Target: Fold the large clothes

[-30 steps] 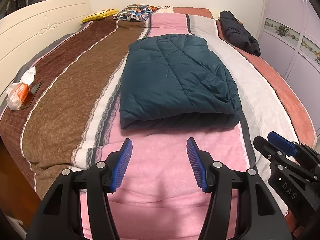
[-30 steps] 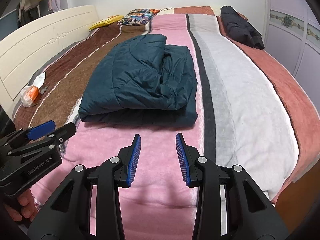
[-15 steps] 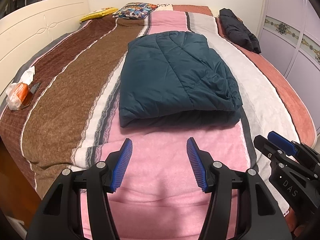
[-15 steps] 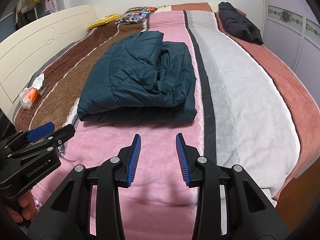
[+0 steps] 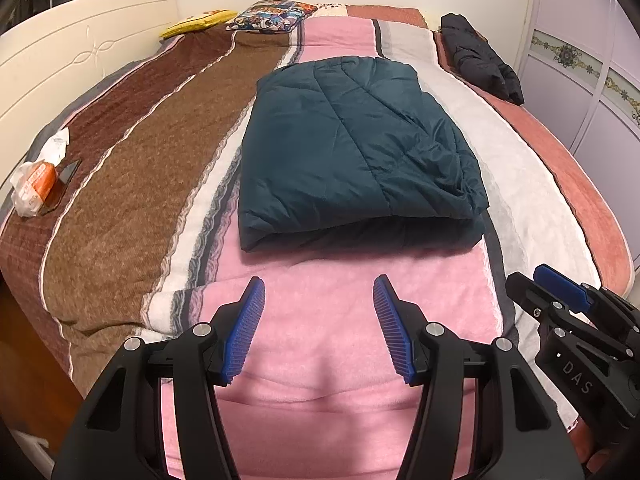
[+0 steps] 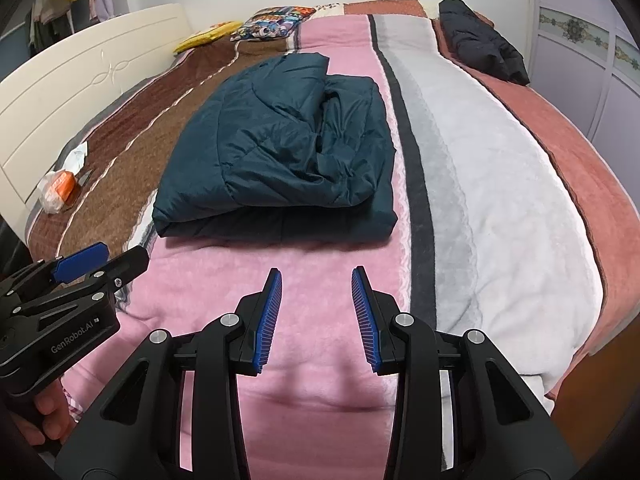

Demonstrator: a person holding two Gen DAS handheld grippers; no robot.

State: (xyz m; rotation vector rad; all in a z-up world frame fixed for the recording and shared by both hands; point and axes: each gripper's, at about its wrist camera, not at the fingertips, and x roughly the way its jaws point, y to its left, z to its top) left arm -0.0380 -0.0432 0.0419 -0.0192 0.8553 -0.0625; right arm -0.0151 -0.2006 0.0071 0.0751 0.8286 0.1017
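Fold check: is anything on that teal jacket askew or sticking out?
Slightly. The teal jacket is folded on the bed, but its top layer bunches into wrinkles on the right and sits short of the bottom layer's right edge. Both grippers are clear of it.

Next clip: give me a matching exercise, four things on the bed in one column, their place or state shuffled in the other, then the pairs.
Things:
1. teal padded jacket
2. black jacket
3. orange-and-white plastic bag
4. yellow pillow

Place or state:
A. bundled at the far right edge of the bed
B. near the headboard, beside a small dark flat object
C. folded, on the pink stripe mid-bed
D. at the far end, left of the patterned cushion

Pairs: 1-C, 2-A, 3-B, 4-D
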